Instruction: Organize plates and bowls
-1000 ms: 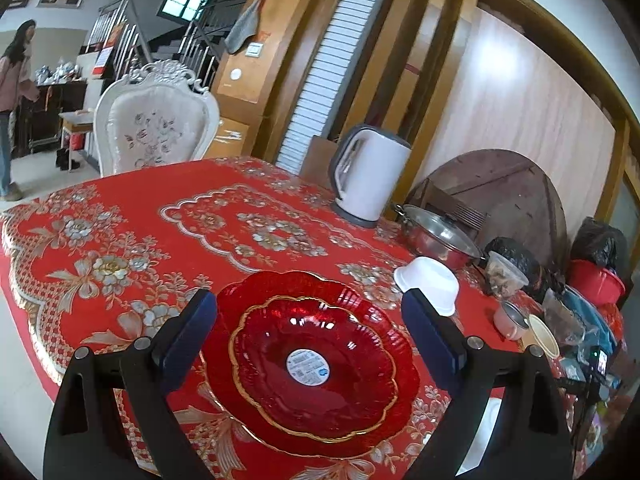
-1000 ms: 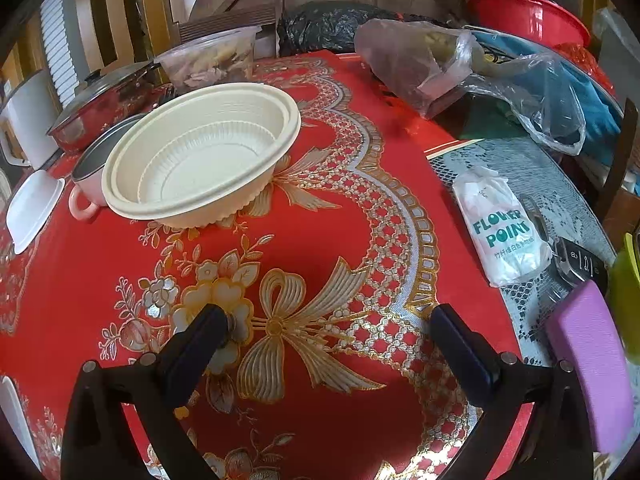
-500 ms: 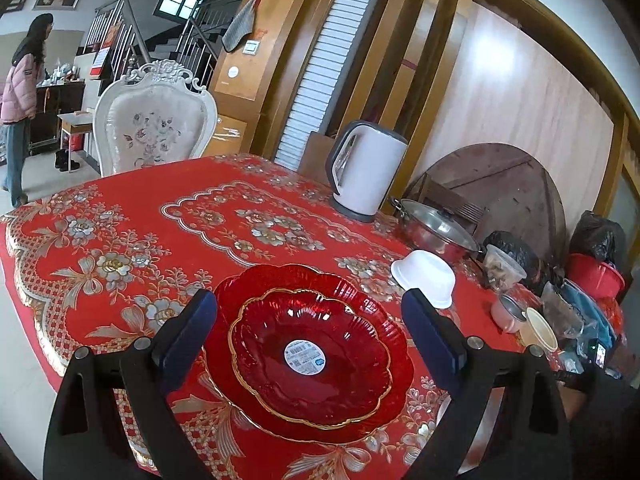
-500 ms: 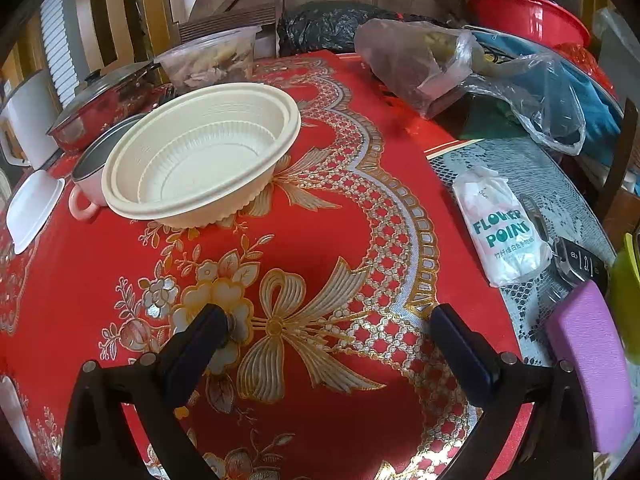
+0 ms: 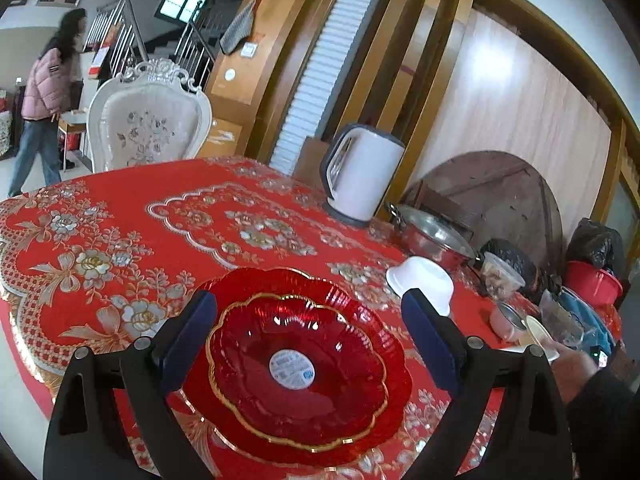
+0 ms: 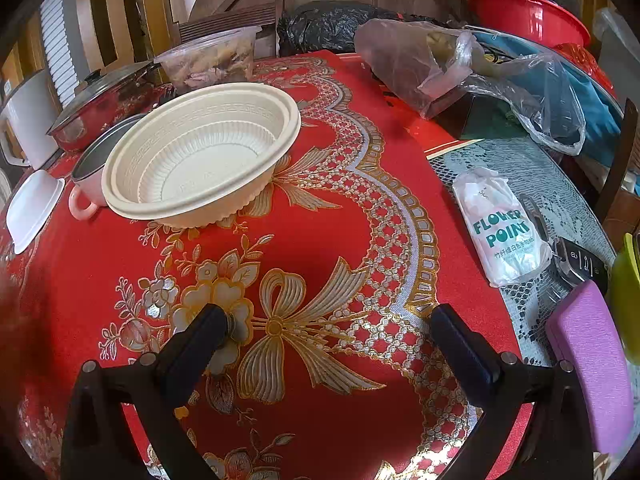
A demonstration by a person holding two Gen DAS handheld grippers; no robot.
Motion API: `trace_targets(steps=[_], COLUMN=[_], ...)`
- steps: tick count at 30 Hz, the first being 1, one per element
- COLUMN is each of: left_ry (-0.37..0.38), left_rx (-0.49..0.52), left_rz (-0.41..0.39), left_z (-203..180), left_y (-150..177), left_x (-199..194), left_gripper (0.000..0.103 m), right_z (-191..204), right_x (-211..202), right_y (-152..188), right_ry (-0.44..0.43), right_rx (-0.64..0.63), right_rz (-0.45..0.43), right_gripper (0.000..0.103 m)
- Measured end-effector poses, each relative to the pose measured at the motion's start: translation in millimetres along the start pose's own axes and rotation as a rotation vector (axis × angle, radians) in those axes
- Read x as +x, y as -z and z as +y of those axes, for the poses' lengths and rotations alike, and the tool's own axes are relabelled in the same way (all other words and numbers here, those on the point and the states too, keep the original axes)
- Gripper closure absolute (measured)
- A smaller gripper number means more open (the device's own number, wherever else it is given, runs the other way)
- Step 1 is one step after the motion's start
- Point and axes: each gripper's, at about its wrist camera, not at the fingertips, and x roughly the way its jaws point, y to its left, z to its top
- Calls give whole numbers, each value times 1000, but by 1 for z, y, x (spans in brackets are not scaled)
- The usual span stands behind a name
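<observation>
Plates (image 5: 296, 364) red, gold-rimmed, scalloped. Cloth (image 6: 320, 264) red, gold-silver florals and bows. Bowl (image 6: 200, 156) cream, ribbed. Kettle (image 5: 362, 176) white. Case (image 6: 592, 364) purple.

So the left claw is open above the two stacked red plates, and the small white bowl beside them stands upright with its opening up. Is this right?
Not quite. The left wrist view shows the small white bowl lying upside down, its base up and its rim on the tablecloth. The rest holds: the left claw is open above the two stacked red plates.
</observation>
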Motion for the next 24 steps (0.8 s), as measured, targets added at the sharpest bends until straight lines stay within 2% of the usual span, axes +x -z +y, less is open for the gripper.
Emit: trace_targets(steps=[7, 12, 17, 24], left_ry=[-3, 22, 61, 58], left_rx=[109, 104, 68, -16], left_rz=[-123, -71, -75, -40], left_z=[-16, -13, -9, 5], left_y=[8, 15, 13, 13], left_x=[7, 22, 24, 31], left_gripper=[9, 8, 6, 6], right_z=[0, 0, 0, 0], right_x=[0, 0, 0, 0], right_y=[0, 0, 0, 0], right_ry=[0, 0, 0, 0], right_rx=[0, 0, 0, 0], right_rz=[0, 0, 0, 0], right_gripper=[0, 0, 0, 0])
